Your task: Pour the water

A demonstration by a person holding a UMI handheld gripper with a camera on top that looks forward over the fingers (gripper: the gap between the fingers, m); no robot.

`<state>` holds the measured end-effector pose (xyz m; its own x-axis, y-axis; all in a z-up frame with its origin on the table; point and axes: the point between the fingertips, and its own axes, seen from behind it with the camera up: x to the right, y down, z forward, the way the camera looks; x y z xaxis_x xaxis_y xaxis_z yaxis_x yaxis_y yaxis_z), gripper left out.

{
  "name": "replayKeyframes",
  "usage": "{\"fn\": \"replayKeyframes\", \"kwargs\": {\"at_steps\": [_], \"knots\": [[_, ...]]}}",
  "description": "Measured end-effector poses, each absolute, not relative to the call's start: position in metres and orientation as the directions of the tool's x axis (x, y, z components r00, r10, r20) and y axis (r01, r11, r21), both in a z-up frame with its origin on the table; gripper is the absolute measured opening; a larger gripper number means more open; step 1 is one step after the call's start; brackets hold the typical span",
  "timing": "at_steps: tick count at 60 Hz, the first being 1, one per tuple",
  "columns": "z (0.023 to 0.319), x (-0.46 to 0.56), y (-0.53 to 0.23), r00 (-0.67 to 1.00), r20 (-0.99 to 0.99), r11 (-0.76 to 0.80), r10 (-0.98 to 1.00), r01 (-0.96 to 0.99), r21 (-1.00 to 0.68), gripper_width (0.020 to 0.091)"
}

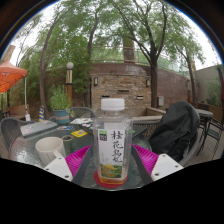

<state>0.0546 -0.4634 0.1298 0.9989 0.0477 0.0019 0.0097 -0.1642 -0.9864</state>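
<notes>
I see the bottle (112,142) upright between my claw's (111,163) two fingers, white cap on, a green-and-white label hiding most of its contents; a yellowish liquid shows near its base. The pink pads (66,159) sit close at either side, but I cannot tell if they press the bottle. A white cup (49,150) stands just left of it on the glass worktop (25,140); its inside is hidden. A dark bag (176,129) rests on a chair beyond.
</notes>
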Motion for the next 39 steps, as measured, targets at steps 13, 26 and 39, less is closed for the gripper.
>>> {"fn": "replayKeyframes", "kwargs": {"at_steps": [13, 26, 39], "knots": [[0.146, 0.018, -0.53, 0.999, 0.038, -0.204, 0.005, 0.038, -0.978, 0.0835], [0.173, -0.022, -0.662, 0.999, 0.016, -0.233, -0.047, 0.004, -0.972, 0.0835], [0.198, -0.083, -0.824, 0.997, 0.025, -0.241, -0.068, 0.008, -0.971, 0.0838]]}}
